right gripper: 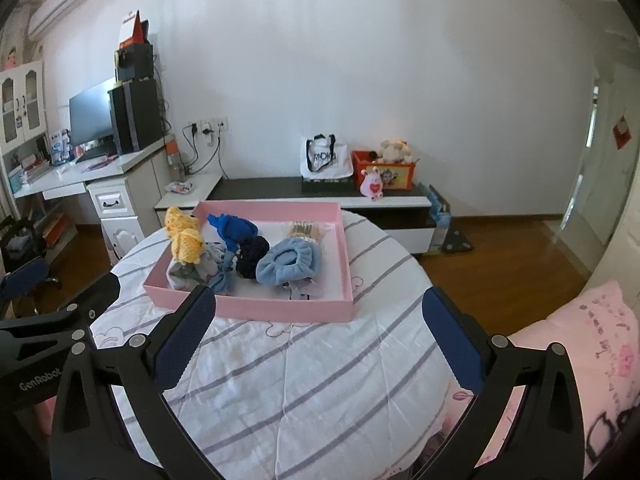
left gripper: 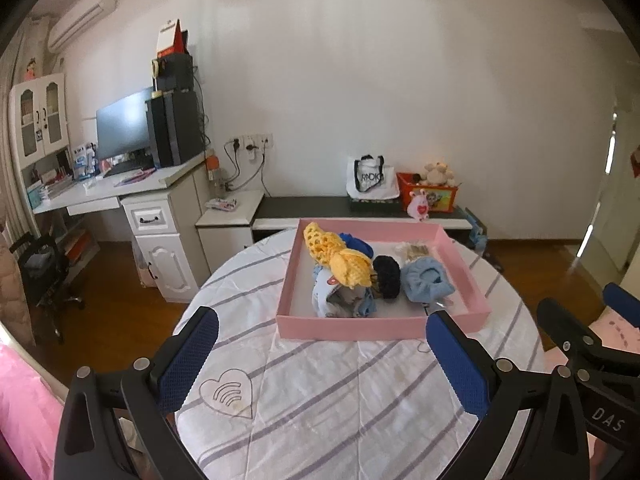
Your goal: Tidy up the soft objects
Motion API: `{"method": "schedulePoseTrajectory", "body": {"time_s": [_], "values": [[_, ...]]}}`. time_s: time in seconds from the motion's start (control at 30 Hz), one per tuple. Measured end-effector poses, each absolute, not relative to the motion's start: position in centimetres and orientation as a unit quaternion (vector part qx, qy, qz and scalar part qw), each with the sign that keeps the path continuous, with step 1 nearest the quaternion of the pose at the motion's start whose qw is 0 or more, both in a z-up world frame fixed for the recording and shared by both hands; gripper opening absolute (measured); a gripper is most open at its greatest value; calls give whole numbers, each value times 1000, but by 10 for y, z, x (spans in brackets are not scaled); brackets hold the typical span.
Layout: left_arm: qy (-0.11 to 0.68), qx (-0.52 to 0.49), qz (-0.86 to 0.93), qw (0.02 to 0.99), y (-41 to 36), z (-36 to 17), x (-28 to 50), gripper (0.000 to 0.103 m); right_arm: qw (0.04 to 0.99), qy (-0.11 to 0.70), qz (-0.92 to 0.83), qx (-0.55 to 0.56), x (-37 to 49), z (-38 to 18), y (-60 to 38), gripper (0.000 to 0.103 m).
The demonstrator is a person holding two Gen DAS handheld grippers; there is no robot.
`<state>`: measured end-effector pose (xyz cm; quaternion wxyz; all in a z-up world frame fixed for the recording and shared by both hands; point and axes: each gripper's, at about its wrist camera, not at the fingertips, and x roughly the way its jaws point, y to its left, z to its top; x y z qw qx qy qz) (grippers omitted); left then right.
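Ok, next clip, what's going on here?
A person holds two grippers over a round table with a striped cloth. The left gripper and right gripper are both open and empty, short of the pink tray. The tray holds a yellow crochet piece, a light blue cap and other soft items, none grasped yet.

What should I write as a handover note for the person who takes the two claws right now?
Left claw: open, empty, held above the striped tablecloth, short of the tray.
Right claw: open, empty, same stance.
Pink tray holds everything: yellow crochet piece, dark blue fabric, black knit item, light blue fluffy cap, pale patterned cloth, and a beige item at the back.
Done: nothing visibly sorted; items lie heaped.
Left: pick and arrange each item.
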<state>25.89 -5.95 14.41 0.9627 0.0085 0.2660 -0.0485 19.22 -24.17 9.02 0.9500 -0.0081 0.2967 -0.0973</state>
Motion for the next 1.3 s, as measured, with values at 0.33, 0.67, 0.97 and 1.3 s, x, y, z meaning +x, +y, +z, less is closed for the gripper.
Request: {"method": "schedulePoseTrajectory", "body": {"time_s": [0.33, 0.67, 0.97, 1.3], "values": [[214, 5, -42, 976, -56, 167, 178, 103, 962, 253, -98, -22, 144, 115, -232, 103], [154, -1, -43, 987, -57, 183, 119, 103, 975, 191, -105, -38, 101, 146, -222, 103], [117, -4, -44, 992, -55, 185, 85, 103, 983, 153, -100, -36, 76, 163, -219, 103], [108, -2, -40, 993, -59, 183, 86, 103, 985, 139, -99, -38, 67, 164, -217, 103]]}}
